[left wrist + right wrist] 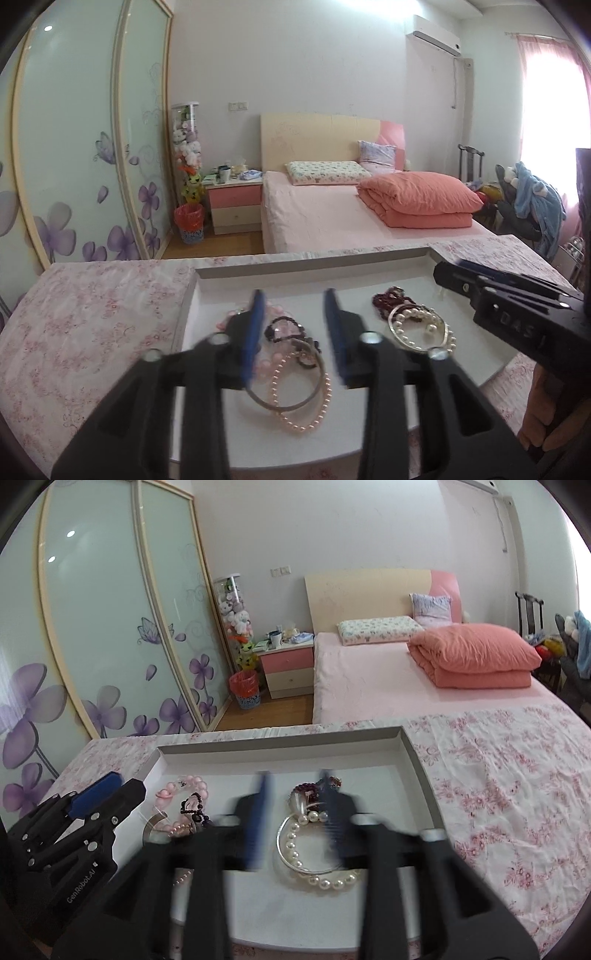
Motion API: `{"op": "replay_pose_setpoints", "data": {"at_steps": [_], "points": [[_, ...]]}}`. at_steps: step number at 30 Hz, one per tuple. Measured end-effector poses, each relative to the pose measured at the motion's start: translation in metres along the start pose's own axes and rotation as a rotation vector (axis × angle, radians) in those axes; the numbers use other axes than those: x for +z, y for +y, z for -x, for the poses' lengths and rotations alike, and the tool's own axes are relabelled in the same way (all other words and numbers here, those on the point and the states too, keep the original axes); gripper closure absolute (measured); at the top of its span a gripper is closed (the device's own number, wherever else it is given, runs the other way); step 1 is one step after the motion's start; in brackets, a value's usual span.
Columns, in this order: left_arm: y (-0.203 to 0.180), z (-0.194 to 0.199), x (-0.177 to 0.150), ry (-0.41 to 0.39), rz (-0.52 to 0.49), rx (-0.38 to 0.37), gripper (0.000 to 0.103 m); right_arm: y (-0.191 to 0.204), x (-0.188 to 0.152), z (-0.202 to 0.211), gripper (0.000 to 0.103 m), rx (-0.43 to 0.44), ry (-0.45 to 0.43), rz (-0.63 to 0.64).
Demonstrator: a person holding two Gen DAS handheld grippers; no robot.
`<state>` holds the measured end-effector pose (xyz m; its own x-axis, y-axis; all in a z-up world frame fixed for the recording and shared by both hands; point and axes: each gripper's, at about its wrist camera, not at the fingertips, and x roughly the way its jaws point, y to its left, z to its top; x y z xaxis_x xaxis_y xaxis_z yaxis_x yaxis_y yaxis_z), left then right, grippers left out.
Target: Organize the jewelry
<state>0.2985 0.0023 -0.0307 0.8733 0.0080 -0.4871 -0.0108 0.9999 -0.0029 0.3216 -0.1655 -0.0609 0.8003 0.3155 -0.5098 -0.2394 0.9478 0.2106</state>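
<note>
Home bedroom: bed (332, 218), nightstand (234, 206) (floral wardrobe (74, 147) alongside)

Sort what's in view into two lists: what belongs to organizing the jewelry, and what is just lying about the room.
Belongs to the job:
white tray
white pearl bracelet
silver bangle
dark red bead bracelet
pink pearl bracelet
pink bead bracelet

Just lying about:
folded orange quilt
nightstand
wastebasket
</note>
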Motion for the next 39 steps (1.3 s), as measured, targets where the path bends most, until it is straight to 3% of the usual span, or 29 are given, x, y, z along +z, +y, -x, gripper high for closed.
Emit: {"op": "replay_pose_setpoints", "data": {"at_steps": [6, 15, 18, 20, 25, 31, 39], "points": [[0.020, 0.014, 0.002, -0.022, 0.050, 0.049, 0.048, -0.018, 0.005, 0.019, 0.045, -0.035, -0.043, -0.058], [0.048, 0.056, -0.003, -0.050, 0.096, 0.097, 0.038, -0.015, -0.002, 0.057, 0.036, -0.048, -0.076, -0.056], [0.052, 0.075, -0.009, -0.062, 0.112, 0.090, 0.034, -0.007, -0.009, 0.074, 0.029, -0.041, -0.087, -0.037], [0.053, 0.089, -0.012, -0.071, 0.116, 0.084, 0.029, -0.001, -0.015, 0.086, 0.018, -0.043, -0.095, -0.017], [0.051, 0.127, -0.029, -0.109, 0.100, 0.072, 0.006, 0.015, -0.031, 0.114, 0.005, -0.028, -0.121, 0.042], [0.040, 0.162, -0.043, -0.140, 0.050, 0.064, 0.004, 0.026, -0.047, 0.145, 0.002, -0.022, -0.152, 0.086], [0.032, 0.188, -0.058, -0.153, 0.077, 0.036, 0.004, 0.034, -0.066, 0.174, 0.002, -0.008, -0.167, 0.098]]}}
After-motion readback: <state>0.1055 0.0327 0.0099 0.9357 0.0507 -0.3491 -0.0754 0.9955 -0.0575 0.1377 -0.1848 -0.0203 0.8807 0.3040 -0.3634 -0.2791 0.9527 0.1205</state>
